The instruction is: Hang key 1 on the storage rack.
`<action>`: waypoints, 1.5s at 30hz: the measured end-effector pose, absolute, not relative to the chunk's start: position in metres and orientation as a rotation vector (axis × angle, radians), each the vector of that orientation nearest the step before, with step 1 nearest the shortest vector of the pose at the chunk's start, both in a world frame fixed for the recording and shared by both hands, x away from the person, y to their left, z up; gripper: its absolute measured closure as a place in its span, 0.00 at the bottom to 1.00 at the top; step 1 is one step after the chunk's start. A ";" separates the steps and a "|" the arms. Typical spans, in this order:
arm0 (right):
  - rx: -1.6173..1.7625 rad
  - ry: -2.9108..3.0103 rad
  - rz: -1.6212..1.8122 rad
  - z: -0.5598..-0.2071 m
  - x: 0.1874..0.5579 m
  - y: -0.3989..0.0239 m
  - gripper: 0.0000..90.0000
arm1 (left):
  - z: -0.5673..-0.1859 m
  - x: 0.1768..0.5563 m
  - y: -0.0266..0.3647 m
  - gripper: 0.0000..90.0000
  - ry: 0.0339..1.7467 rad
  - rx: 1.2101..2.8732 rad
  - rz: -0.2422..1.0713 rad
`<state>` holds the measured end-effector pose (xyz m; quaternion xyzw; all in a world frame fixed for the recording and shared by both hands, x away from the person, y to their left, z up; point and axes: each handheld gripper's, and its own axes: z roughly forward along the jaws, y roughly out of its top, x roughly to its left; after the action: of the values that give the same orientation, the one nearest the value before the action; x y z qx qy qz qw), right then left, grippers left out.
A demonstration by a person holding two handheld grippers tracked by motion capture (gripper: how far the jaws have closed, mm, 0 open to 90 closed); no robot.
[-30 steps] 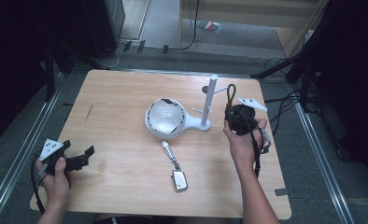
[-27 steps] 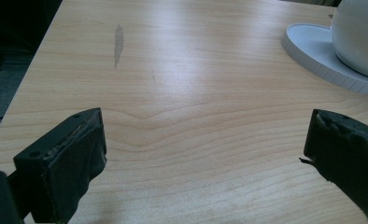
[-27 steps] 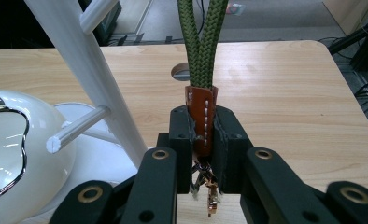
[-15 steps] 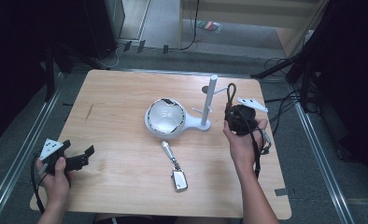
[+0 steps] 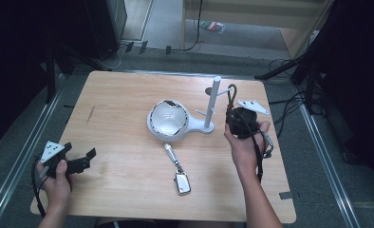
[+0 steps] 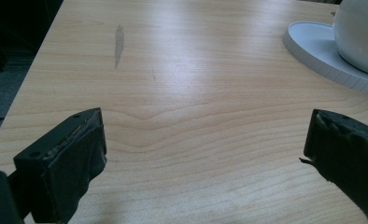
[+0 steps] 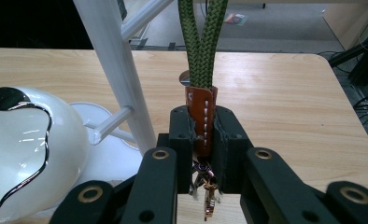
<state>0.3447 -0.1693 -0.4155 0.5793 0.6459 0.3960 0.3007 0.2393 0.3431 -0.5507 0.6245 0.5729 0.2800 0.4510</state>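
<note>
Pinching the brown leather tab (image 7: 202, 119) of a green braided lanyard (image 7: 201, 42) in my right gripper (image 5: 240, 121), I am holding it beside the white peg stand (image 5: 212, 102) near the table's (image 5: 128, 95) right edge; my left gripper (image 5: 78, 161) is resting wide open at the near left corner, while a car key fob (image 5: 182, 183) is lying toward the near edge

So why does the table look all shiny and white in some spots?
That is lamp glare: in the left gripper view a pale sheen washes over the wooden table; in the right gripper view the glossy white bowl shows bright streaks; in the high view the surroundings stay dark.
</note>
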 end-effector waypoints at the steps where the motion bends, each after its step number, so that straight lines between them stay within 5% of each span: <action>1: 1.535 1.713 1.051 -0.415 0.345 -0.168 0.89 | -0.551 0.239 0.343 0.00 1.416 1.544 0.691; 45: 1.385 1.745 0.918 -0.416 0.339 -0.146 0.89 | -0.551 0.239 0.343 0.00 1.417 1.546 0.689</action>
<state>0.3386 -0.1462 -0.4162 0.5368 0.6761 0.3557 0.3580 0.2395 0.3434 -0.5507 0.6253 0.5732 0.2786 0.4504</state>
